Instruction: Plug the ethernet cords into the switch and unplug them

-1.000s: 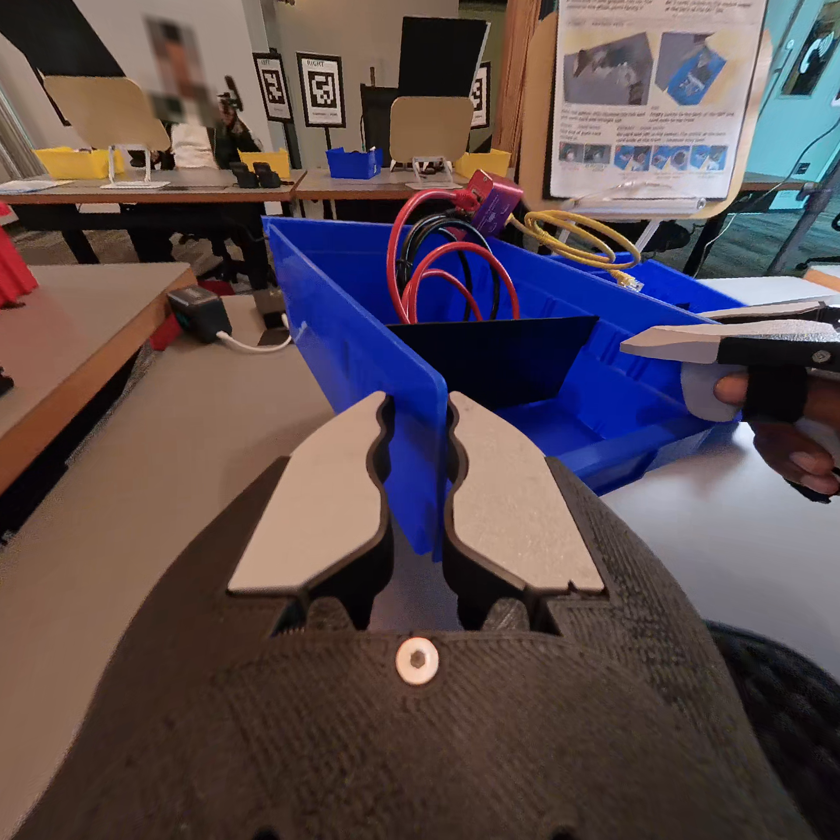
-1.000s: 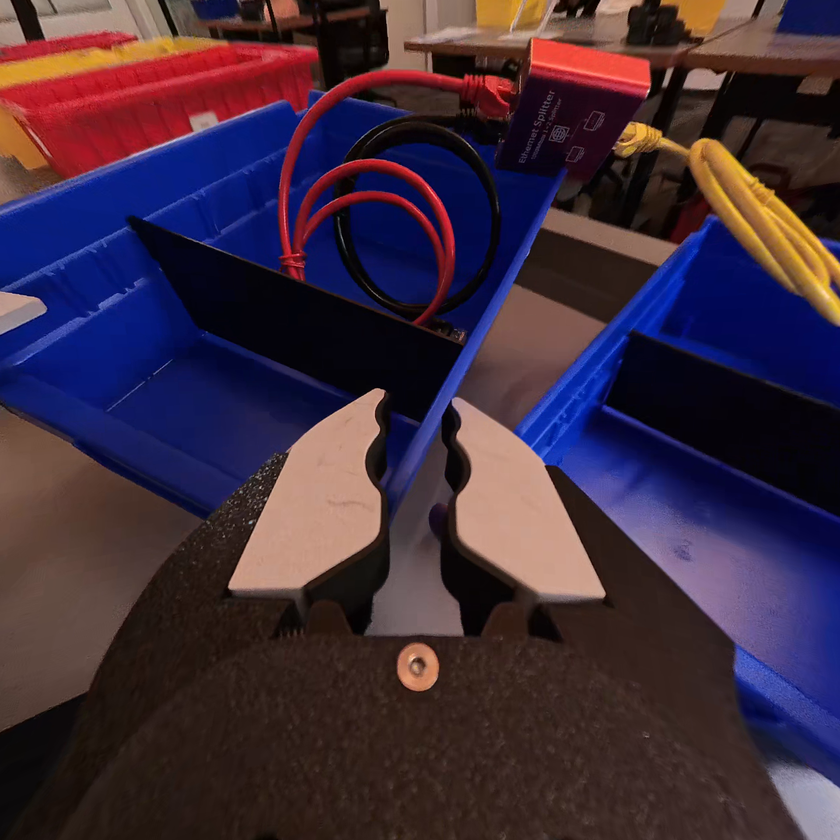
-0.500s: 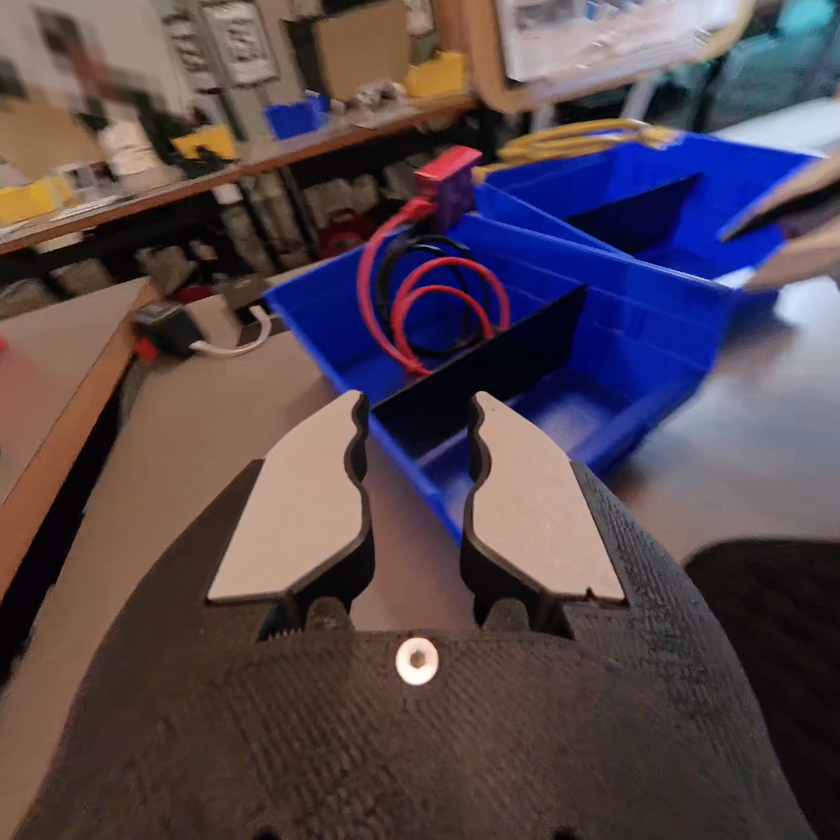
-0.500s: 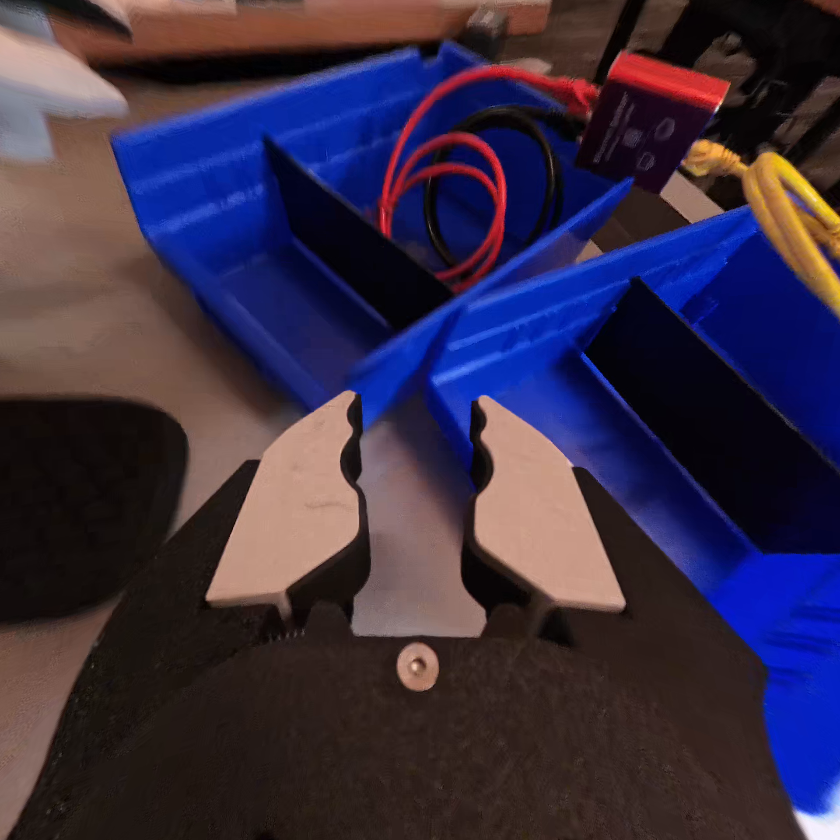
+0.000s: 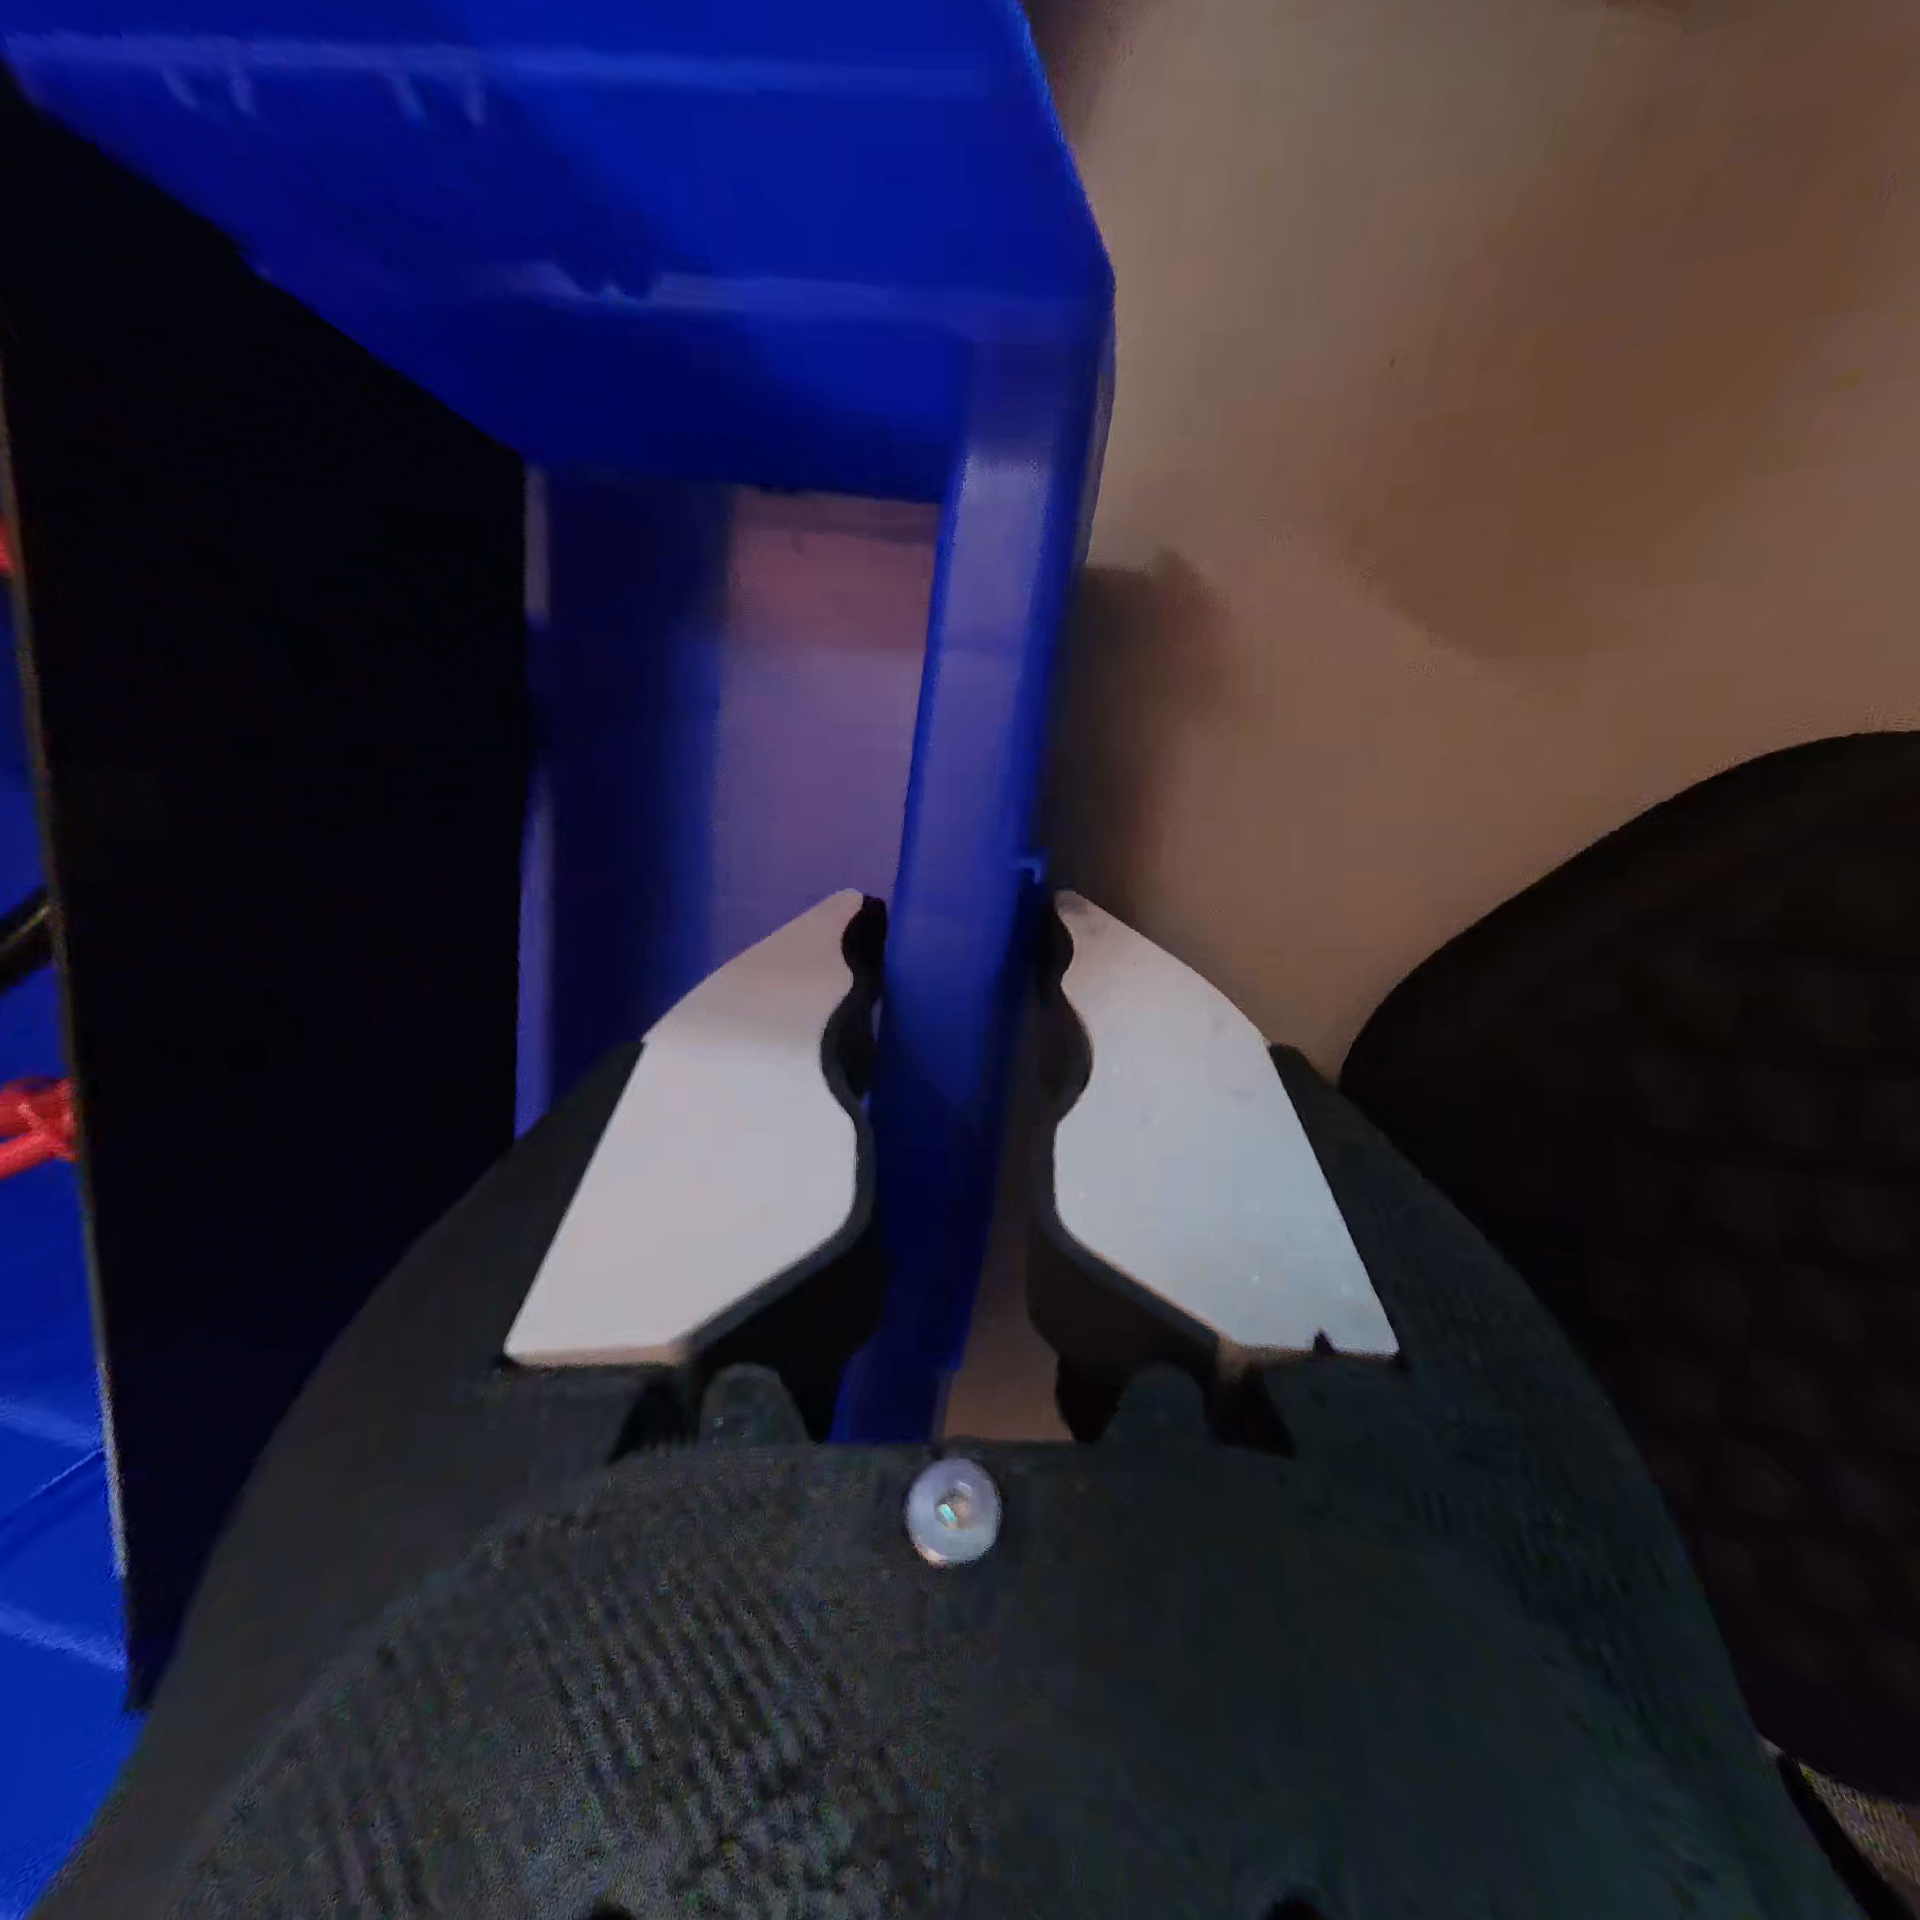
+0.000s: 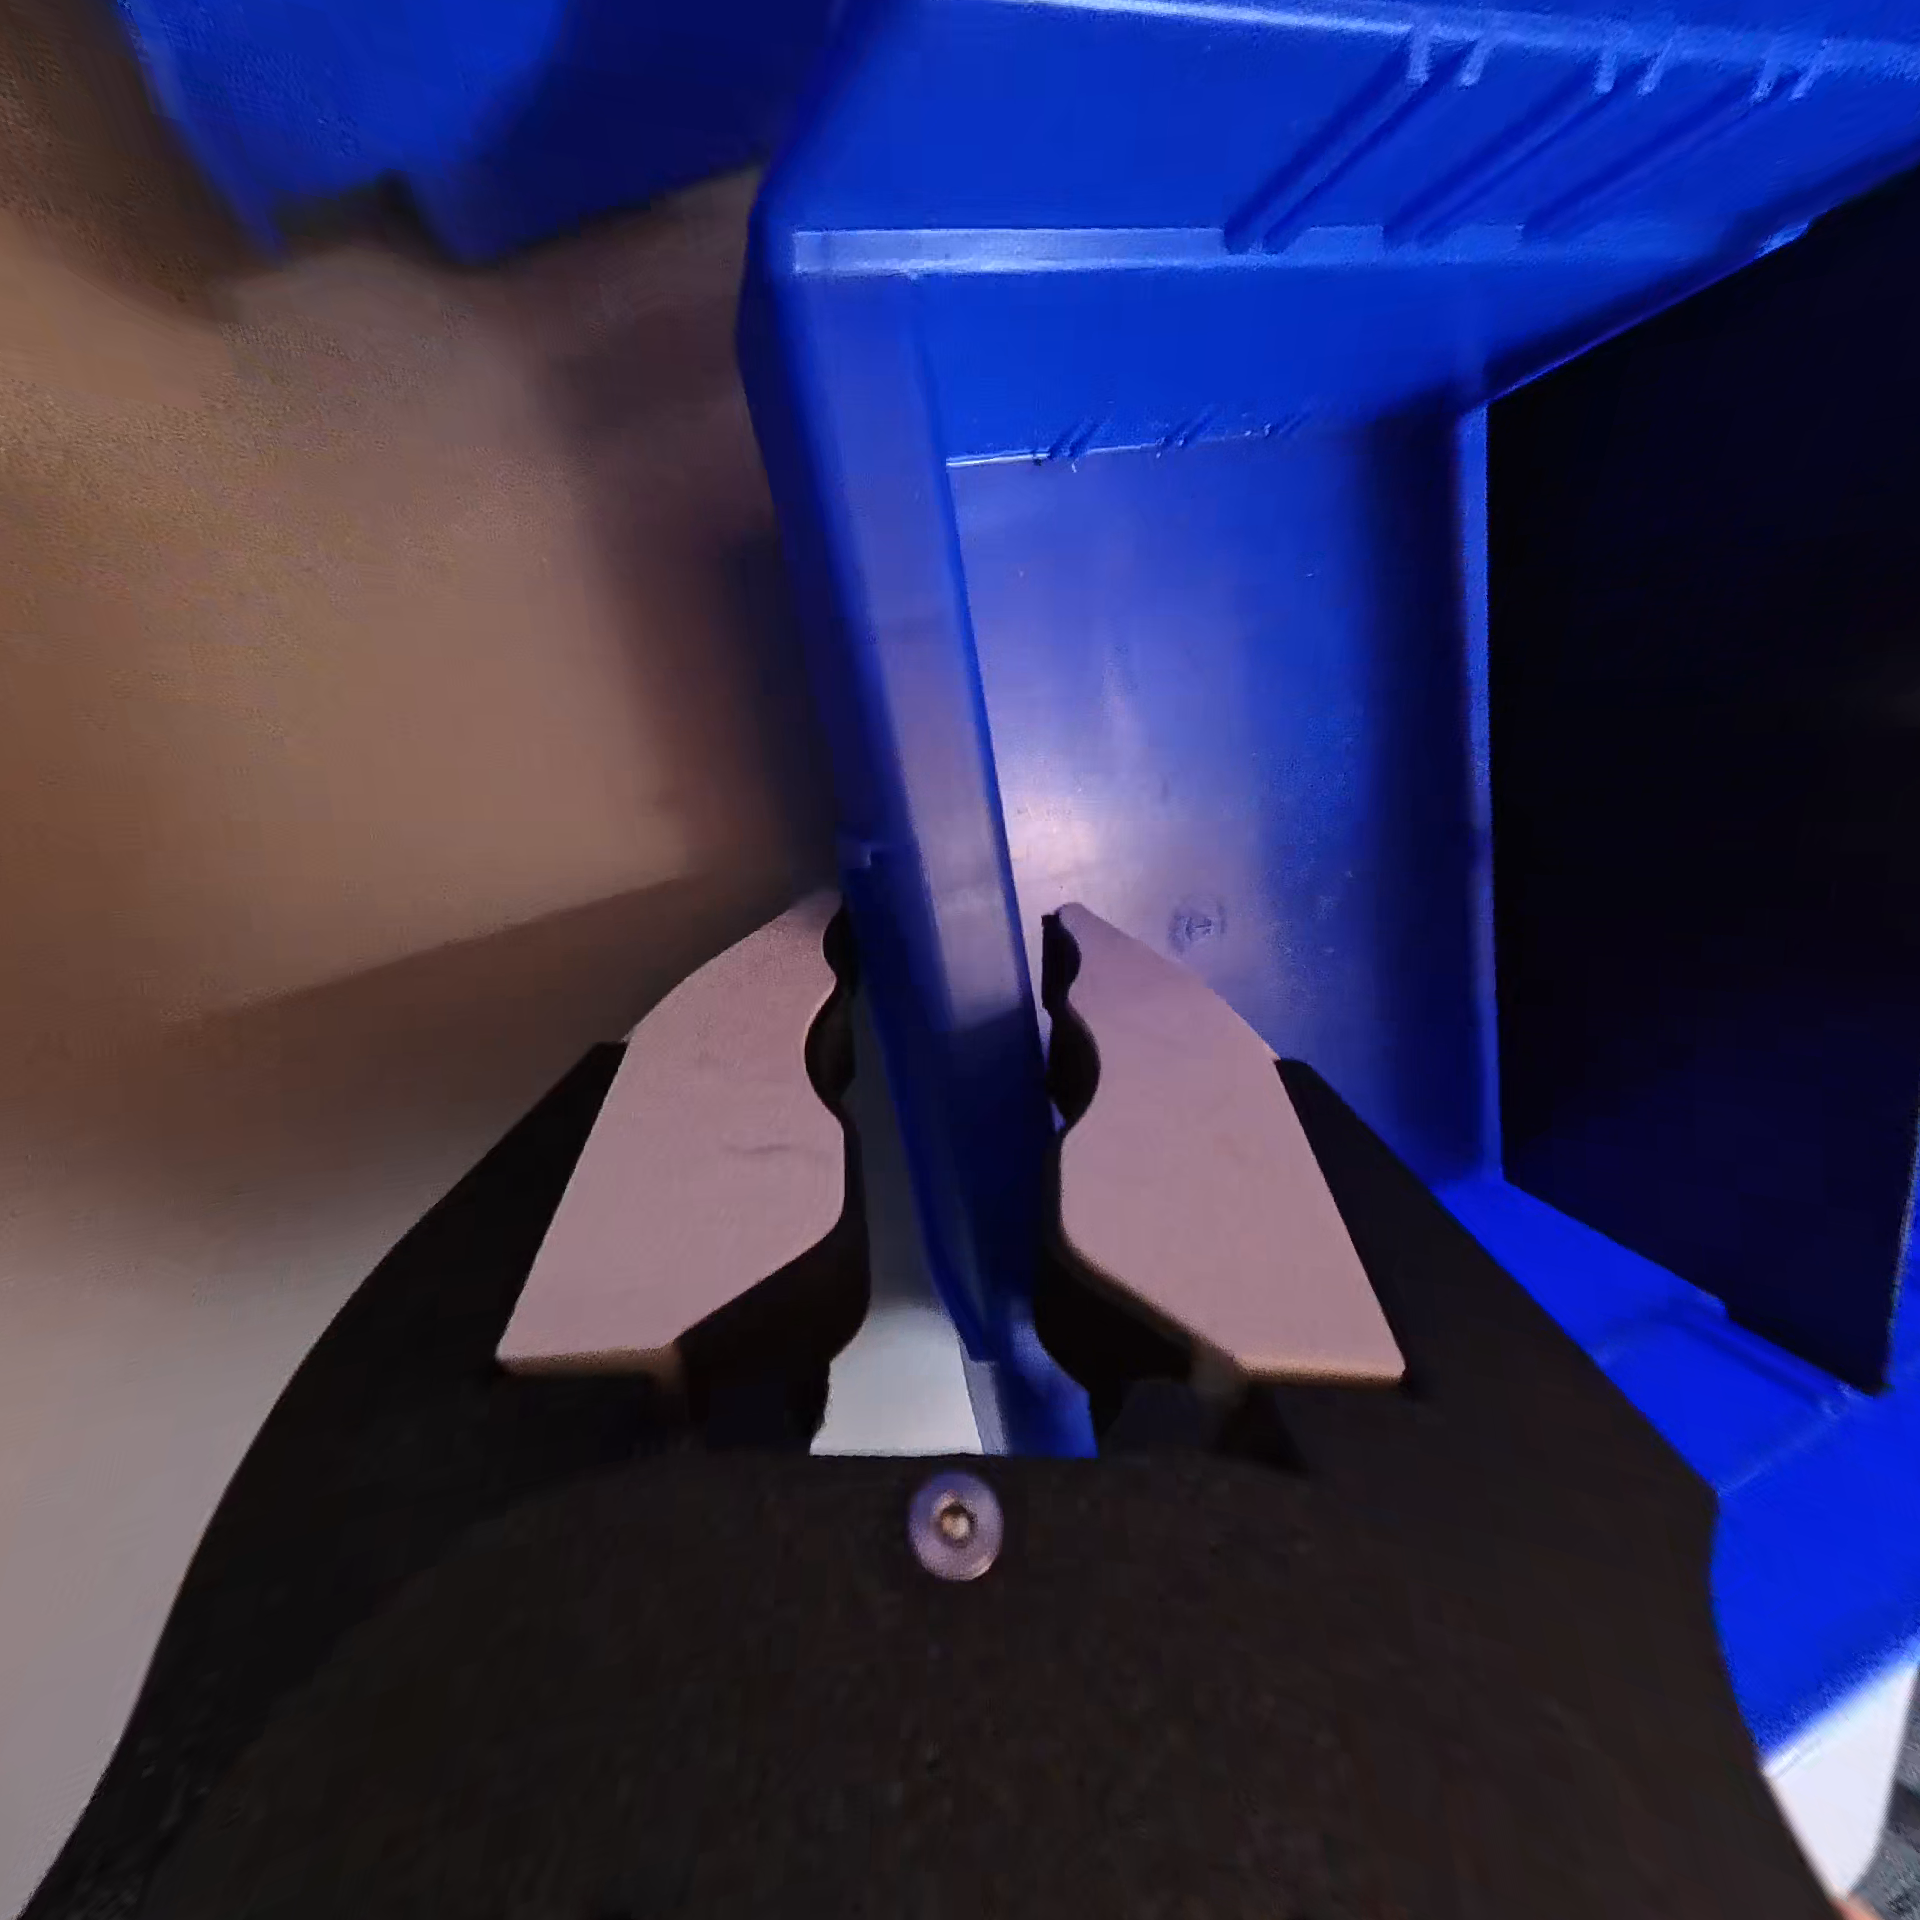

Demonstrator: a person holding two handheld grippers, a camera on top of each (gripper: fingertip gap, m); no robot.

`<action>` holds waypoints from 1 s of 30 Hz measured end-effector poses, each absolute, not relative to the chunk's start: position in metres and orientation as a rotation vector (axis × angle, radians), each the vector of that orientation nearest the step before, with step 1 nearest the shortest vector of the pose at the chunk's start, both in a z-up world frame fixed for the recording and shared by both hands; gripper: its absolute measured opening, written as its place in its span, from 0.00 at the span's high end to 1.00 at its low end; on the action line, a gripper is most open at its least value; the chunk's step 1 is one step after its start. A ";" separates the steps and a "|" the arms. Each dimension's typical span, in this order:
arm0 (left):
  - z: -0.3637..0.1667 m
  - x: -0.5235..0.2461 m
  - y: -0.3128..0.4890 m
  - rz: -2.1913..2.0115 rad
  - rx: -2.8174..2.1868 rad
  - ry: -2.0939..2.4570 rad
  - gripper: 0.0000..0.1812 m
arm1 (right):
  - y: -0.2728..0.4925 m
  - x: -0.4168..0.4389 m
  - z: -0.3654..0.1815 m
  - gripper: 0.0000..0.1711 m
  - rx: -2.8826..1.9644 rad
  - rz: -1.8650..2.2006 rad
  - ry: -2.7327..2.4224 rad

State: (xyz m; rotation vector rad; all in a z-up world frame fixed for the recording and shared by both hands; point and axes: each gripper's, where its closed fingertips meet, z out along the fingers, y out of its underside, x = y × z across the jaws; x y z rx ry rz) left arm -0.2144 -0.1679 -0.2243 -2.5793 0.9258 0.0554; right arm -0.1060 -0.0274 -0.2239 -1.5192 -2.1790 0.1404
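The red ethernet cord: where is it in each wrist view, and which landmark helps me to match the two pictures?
Left wrist view: the red cord shows only at the far left edge, about halfway down, beyond the black divider of the blue bin.
Right wrist view: it is not in it.
Shared landmark: the tan table, on the right in the left view and on the left in the right view.

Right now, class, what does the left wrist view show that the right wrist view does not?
Only the left wrist view shows a bit of red cord at its left edge. Only the right wrist view shows a second blue bin beyond the table. Both show a claw, left claw and right claw, straddling a blue bin wall, beside a black divider.
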 end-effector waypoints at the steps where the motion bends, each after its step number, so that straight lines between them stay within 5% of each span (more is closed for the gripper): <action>1: -0.224 -0.214 -0.167 0.038 -2.563 0.916 0.84 | -0.028 -0.094 -0.224 0.81 -1.532 0.145 -2.173; 15: -0.223 -0.220 -0.142 0.115 -2.507 0.820 0.83 | 0.030 0.123 -0.225 0.81 -1.767 -0.037 -1.953; 21: -0.222 -0.236 -0.107 0.183 -2.493 0.762 0.83 | 0.077 0.150 -0.223 0.81 -1.763 -0.175 -1.919; 24: -0.221 -0.250 -0.090 0.217 -2.472 0.687 0.82 | 0.098 0.156 -0.217 0.73 -1.795 -0.240 -1.843; 30: -0.187 -0.236 -0.086 0.067 -2.357 0.627 0.80 | 0.074 0.123 -0.165 0.72 -1.752 0.195 -1.556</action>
